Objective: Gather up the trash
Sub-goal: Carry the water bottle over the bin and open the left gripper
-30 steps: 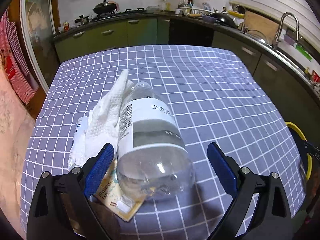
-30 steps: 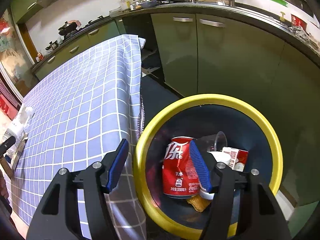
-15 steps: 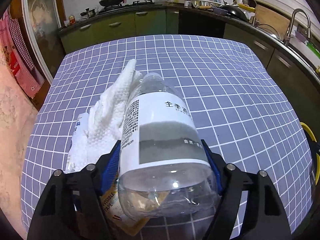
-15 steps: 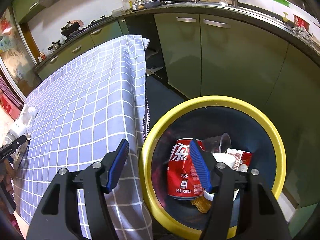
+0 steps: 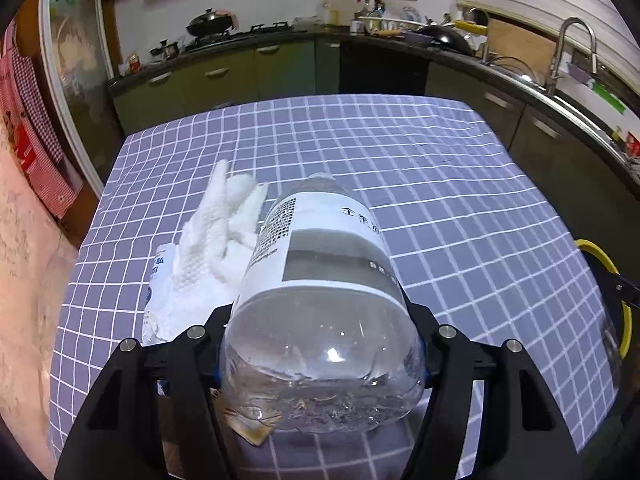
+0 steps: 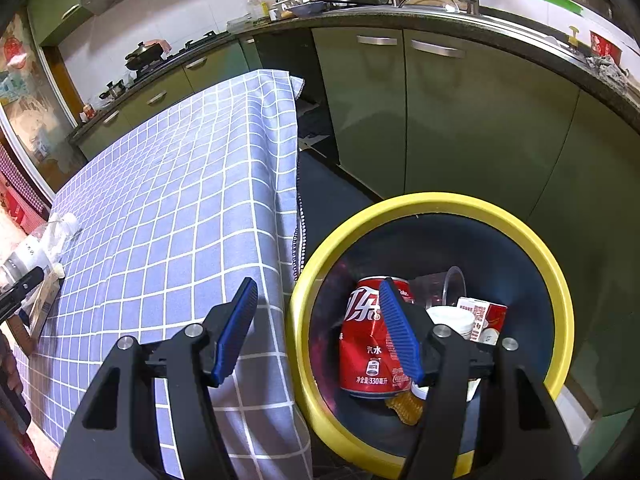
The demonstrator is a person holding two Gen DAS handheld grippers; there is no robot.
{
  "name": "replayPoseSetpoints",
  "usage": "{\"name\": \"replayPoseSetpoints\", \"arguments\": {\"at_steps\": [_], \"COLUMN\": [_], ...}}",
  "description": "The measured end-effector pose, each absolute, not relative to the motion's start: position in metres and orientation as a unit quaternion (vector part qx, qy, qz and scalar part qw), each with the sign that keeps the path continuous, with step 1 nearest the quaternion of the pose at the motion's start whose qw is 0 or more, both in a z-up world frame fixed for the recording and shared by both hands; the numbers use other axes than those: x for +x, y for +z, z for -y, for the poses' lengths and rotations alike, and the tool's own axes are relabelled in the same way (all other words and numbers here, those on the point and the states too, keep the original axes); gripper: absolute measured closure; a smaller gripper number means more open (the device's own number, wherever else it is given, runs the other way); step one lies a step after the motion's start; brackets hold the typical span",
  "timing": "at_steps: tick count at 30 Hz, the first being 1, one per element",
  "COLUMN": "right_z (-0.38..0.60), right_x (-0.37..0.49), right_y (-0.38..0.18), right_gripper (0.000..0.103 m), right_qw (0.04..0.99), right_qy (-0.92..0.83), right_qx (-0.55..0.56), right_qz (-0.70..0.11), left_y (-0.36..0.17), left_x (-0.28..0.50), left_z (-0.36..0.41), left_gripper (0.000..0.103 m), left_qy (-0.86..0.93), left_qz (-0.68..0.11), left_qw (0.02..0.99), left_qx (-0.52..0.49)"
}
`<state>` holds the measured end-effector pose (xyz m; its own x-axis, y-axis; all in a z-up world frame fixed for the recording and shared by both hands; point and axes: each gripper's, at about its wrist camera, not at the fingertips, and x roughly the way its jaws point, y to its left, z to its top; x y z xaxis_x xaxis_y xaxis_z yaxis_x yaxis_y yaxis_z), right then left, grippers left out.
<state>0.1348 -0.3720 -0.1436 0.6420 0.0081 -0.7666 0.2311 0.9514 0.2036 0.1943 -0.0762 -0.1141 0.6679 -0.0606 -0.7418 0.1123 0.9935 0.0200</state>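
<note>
Left gripper (image 5: pixel 322 354) is clamping the clear bottle (image 5: pixel 320 296) near its base; lifting it level toward the yellow-rimmed bin (image 6: pixel 556 292) looks wisest, while the right gripper (image 6: pixel 316 328) is hanging open and empty

Glossy clear plastic bottle (image 5: pixel 320 320); tablecloth (image 5: pixel 440 184) seemingly cloth.

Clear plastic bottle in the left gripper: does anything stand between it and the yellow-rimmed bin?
Nothing visible does. The clear plastic bottle faces bare checked tablecloth up to the yellow-rimmed bin; the open right gripper hovers at its rim.
</note>
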Motion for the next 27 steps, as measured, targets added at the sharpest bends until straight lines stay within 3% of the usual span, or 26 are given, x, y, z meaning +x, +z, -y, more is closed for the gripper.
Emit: {"name": "replayPoseSetpoints", "arguments": {"at_steps": [16, 27], "right_z": [0.399, 0.460], "right_x": [0.107, 0.047], "right_y": [-0.125, -0.107], "right_gripper": [0.043, 0.043], "right_qw": [0.904, 0.905], "right_qy": [-0.091, -0.163], "right_qx": [0.149, 0.178], "right_qz": [-0.391, -0.350], "left_y": [-0.052, -0.056], "left_x": [0.137, 0.124], "left_z": [0.165, 0.280], "left_gripper": [0.039, 0.039], "left_qy": [-0.189, -0.318], "left_qz": [-0.346, -0.344], "left_qw": [0.917, 0.878], "left_qx": [0.066, 0.096]}}
